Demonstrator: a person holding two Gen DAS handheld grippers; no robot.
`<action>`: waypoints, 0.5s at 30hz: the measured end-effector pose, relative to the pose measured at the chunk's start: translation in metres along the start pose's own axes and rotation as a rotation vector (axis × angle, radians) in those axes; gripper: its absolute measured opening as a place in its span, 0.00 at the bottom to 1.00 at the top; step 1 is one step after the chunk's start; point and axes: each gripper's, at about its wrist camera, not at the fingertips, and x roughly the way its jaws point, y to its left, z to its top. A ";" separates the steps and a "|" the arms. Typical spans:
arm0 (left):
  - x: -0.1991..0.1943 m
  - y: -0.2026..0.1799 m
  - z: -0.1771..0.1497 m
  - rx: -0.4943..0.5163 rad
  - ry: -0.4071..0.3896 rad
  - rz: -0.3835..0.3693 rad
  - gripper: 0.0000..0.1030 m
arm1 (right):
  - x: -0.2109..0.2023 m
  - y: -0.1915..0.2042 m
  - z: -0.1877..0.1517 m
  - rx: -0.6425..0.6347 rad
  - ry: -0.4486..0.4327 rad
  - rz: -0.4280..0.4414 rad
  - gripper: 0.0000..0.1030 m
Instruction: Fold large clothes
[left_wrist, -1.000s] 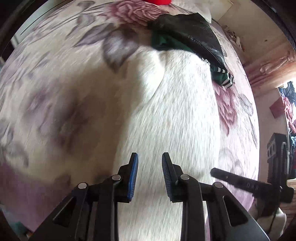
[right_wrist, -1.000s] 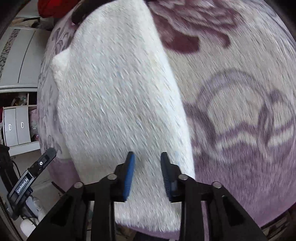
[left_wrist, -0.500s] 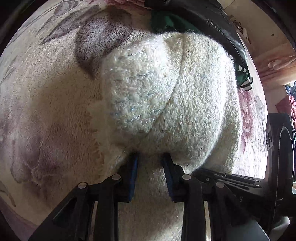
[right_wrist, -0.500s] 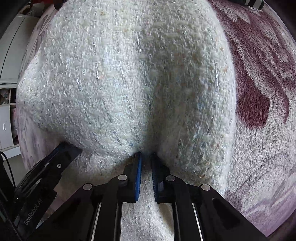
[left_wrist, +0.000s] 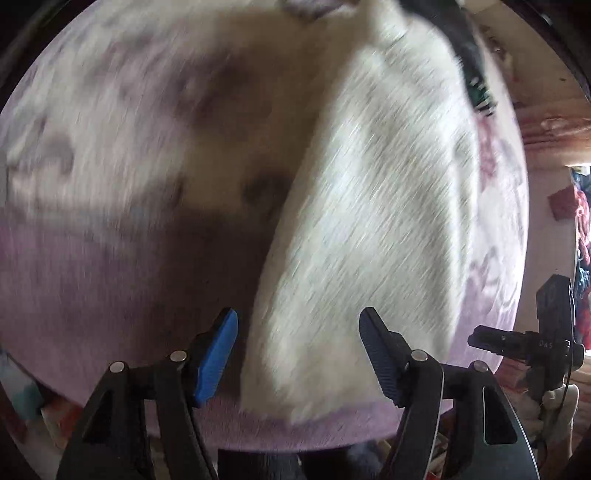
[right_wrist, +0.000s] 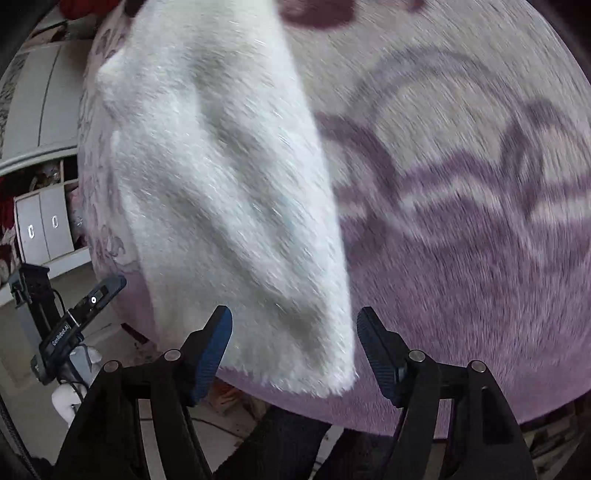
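A white fluffy knit garment (left_wrist: 373, 206) lies as a long folded strip on the purple flowered blanket (left_wrist: 110, 258); its near end reaches the bed's front edge. My left gripper (left_wrist: 298, 350) hovers over that near end with its jaws opening; the blue pads stand wide apart and do not touch the cloth. In the right wrist view the same garment (right_wrist: 229, 184) runs away from my right gripper (right_wrist: 293, 350), whose jaws are also opening, with nothing pressed between them. Both views are blurred by motion.
Black and green clothes (left_wrist: 469, 55) lie at the garment's far end. The blanket (right_wrist: 461, 221) spreads wide to the right. White drawers (right_wrist: 40, 229) stand left of the bed, and something red (right_wrist: 85, 5) lies at the far corner. A person's dark trouser leg (right_wrist: 280, 443) stands at the bed edge.
Half a second ago both grippers were shut on the bunched garment, close up. Now both have let go, opened wide and drawn back, and the garment lies flat on the blanket.
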 end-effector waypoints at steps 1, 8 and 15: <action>0.006 0.006 -0.012 -0.012 0.013 -0.003 0.64 | 0.019 -0.013 -0.018 0.044 0.014 0.004 0.70; 0.020 0.021 -0.059 0.026 -0.030 0.015 0.32 | 0.075 -0.030 -0.045 0.121 0.060 0.037 0.56; -0.004 0.038 -0.067 0.017 0.000 -0.070 0.39 | 0.091 -0.011 -0.032 0.078 0.072 0.028 0.67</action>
